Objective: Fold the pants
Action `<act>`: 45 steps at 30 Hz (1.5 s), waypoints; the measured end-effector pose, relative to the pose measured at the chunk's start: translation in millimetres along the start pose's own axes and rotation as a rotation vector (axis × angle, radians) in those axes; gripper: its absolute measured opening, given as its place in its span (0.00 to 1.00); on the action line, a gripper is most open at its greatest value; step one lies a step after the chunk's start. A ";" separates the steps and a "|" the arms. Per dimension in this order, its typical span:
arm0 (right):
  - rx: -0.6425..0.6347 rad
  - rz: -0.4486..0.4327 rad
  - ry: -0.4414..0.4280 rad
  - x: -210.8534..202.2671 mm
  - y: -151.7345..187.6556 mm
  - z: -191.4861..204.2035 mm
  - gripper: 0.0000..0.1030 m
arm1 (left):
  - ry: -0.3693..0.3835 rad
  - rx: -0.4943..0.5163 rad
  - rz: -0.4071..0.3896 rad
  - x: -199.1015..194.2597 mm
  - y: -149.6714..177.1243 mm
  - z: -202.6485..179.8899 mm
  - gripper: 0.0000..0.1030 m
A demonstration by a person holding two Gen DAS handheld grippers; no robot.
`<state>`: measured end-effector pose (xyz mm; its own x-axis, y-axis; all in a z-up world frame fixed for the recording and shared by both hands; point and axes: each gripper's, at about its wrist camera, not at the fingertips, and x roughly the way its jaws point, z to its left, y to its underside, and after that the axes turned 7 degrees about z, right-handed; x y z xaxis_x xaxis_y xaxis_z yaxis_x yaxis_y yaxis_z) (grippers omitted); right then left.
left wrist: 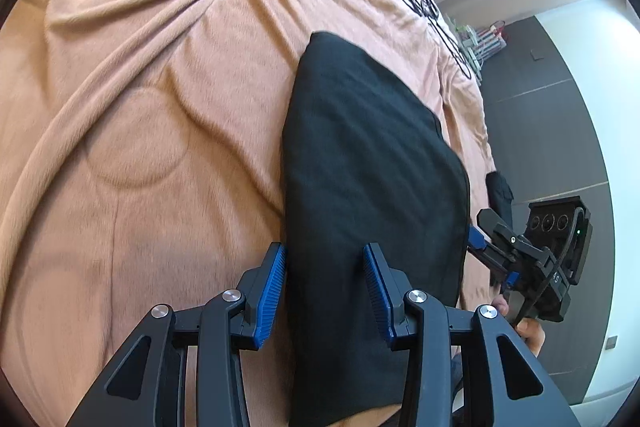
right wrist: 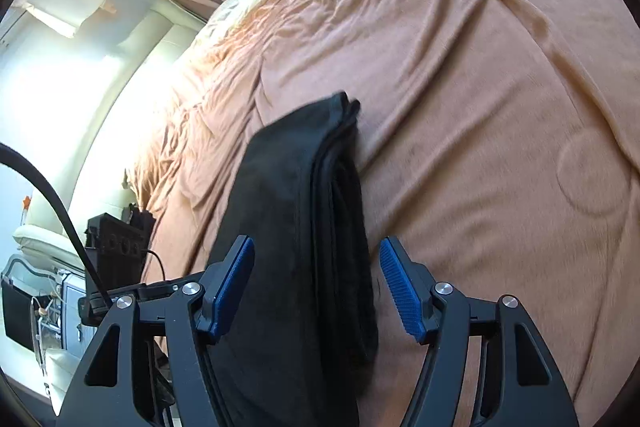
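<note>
open left tongs (left wrist: 325,289), folded black pants (left wrist: 360,163), orange blanket (left wrist: 140,87)

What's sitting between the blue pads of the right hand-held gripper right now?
The folded black pants, layered edge showing, lie between the open pads of the right hand-held gripper in the right wrist view, resting on the orange blanket; neither pad presses them.

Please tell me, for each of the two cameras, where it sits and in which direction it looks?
Left wrist: sits on the left gripper, looking down along its open fingers at the folded black pants on the orange blanket; the right gripper and a hand show at right.
Right wrist: sits on the right gripper, looking down at the pants' layered edge; the left gripper's body shows at left.
Shared: pants, blanket, black cables.
</note>
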<state>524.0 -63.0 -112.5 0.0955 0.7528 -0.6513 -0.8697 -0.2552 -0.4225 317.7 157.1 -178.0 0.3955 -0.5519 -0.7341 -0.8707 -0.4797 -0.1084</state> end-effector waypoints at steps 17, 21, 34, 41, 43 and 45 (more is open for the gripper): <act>0.056 0.177 -0.143 55.5 -38.3 -28.6 0.62 | 0.044 -0.035 -0.026 9.2 -34.5 10.2 0.41; 0.049 0.189 -0.152 65.1 -46.3 -33.4 0.62 | 0.047 -0.031 -0.029 13.8 -41.5 7.6 0.41; -0.042 0.171 -0.121 67.6 -47.7 -21.5 0.23 | 0.080 0.013 -0.053 13.0 -47.4 -8.6 0.11; -0.096 0.107 -0.106 48.0 -33.6 6.4 0.20 | 0.108 0.063 -0.095 -10.2 -38.6 -26.7 0.08; -0.112 0.081 -0.106 40.9 -30.9 13.9 0.20 | 0.124 0.079 -0.112 -18.2 -35.2 -32.9 0.08; -0.128 0.053 -0.099 32.0 -26.5 22.4 0.20 | 0.140 0.097 -0.128 -26.3 -31.7 -39.5 0.08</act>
<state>539.2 -18.6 -108.0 -0.0025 0.7911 -0.6117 -0.8029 -0.3662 -0.4703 346.5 159.9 -128.8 0.5355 -0.5832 -0.6108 -0.8322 -0.4877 -0.2640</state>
